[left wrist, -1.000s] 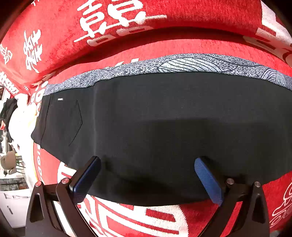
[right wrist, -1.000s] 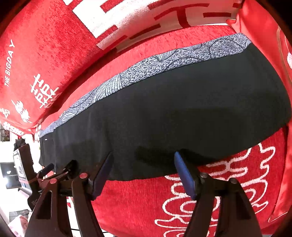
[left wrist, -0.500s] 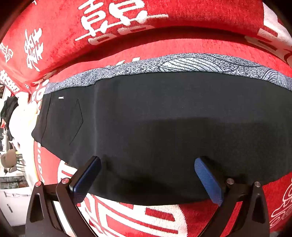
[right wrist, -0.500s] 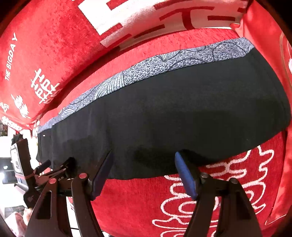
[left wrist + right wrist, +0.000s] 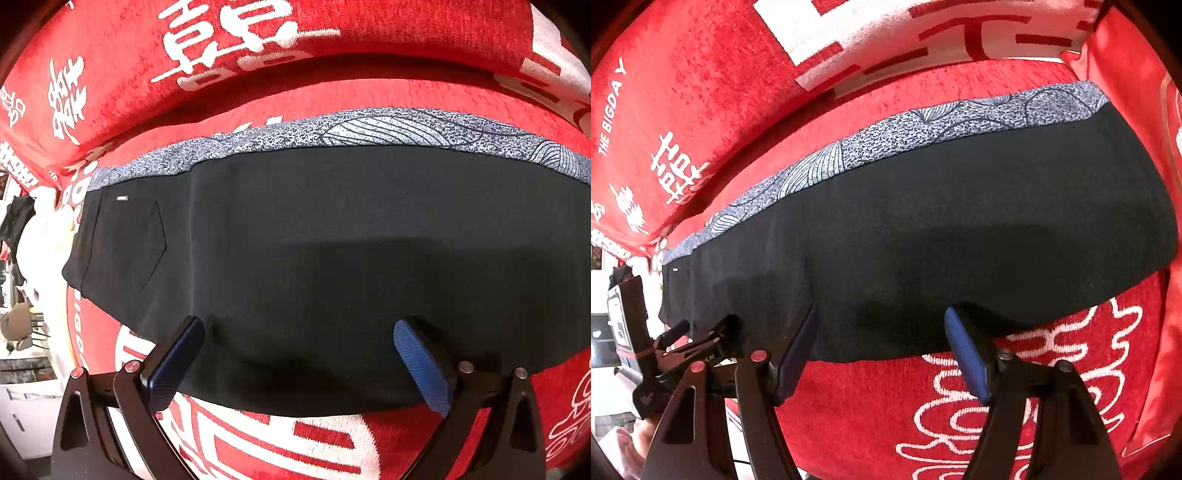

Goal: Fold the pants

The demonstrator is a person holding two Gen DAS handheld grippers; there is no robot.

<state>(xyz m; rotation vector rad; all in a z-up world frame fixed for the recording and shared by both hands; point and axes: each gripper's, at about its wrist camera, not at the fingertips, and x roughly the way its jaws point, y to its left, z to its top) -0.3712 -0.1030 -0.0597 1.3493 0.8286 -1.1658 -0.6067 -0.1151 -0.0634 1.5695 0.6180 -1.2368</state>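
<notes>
Black pants [image 5: 332,258] lie flat lengthwise on a red sofa seat, with the waist and a back pocket [image 5: 147,243] at the left. They also show in the right wrist view [image 5: 960,229]. A grey patterned cloth [image 5: 369,129] sticks out along their far edge. My left gripper [image 5: 297,350] is open and empty, just above the pants' near edge. My right gripper [image 5: 879,343] is open and empty, over the near edge further right. The left gripper also shows in the right wrist view [image 5: 701,343], at the lower left.
The red sofa seat [image 5: 871,406] has white characters, and red back cushions [image 5: 221,48] rise behind the pants. A red armrest [image 5: 1137,110] stands at the pants' right end. Past the sofa's left end is a white cabinet [image 5: 26,406].
Both grippers have stayed open over the pants' near edge. The right wrist view has drifted slightly; the pants have not moved.
</notes>
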